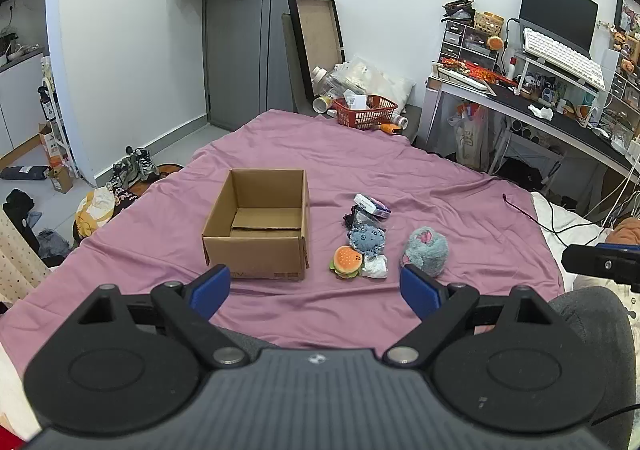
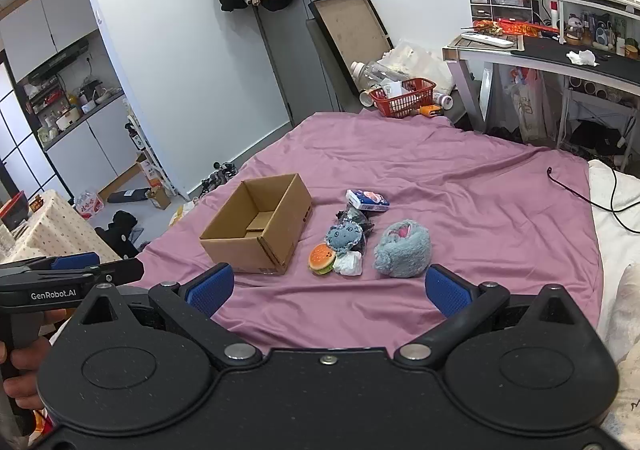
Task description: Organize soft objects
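Observation:
An open, empty cardboard box (image 1: 260, 226) (image 2: 260, 230) sits on the purple bedsheet (image 1: 360, 154). To its right lies a cluster of soft things: a burger plush (image 1: 347, 262) (image 2: 321, 259), a white crumpled piece (image 1: 375, 266) (image 2: 349, 263), a blue round plush with a face (image 1: 366, 237) (image 2: 343, 236), a dark bag (image 2: 356, 219), a tissue pack (image 1: 372, 205) (image 2: 367, 200) and a grey-blue furry plush (image 1: 426, 250) (image 2: 403, 248). My left gripper (image 1: 316, 290) is open and empty, short of the objects. My right gripper (image 2: 330, 290) is open and empty, also short of them.
A red basket (image 1: 366, 112) (image 2: 402, 96) and bottles stand at the far bed edge. A desk (image 1: 540, 110) with monitor and keyboard is at the right. A black cable (image 1: 532, 214) lies on the sheet's right side. Shoes and bags lie on the floor at left.

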A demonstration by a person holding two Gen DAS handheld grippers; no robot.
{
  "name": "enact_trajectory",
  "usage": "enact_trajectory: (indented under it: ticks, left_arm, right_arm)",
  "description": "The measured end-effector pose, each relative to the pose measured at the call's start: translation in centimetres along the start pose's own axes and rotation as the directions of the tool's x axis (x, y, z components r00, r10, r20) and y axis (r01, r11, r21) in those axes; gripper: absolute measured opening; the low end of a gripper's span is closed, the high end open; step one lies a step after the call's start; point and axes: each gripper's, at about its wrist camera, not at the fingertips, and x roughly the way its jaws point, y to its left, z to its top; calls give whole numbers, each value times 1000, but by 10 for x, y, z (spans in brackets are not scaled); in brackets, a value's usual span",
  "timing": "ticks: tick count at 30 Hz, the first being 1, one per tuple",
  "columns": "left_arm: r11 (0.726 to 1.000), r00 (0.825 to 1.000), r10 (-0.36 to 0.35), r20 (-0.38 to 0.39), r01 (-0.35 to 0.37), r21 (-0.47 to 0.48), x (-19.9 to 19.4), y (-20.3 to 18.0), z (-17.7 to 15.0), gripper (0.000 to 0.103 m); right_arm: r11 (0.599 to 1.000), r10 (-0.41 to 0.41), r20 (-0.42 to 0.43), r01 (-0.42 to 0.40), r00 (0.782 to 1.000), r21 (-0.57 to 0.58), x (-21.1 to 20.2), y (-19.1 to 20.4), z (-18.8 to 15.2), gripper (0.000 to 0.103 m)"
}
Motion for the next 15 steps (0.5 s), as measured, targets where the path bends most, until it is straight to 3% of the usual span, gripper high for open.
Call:
enact_trajectory:
  ticks: [15]
  left_arm:
    - [1000, 1000, 1, 2, -1, 0, -2, -1, 0, 91]
  right_arm:
    - [1000, -11, -3, 11, 1000, 6, 2, -3, -1, 103]
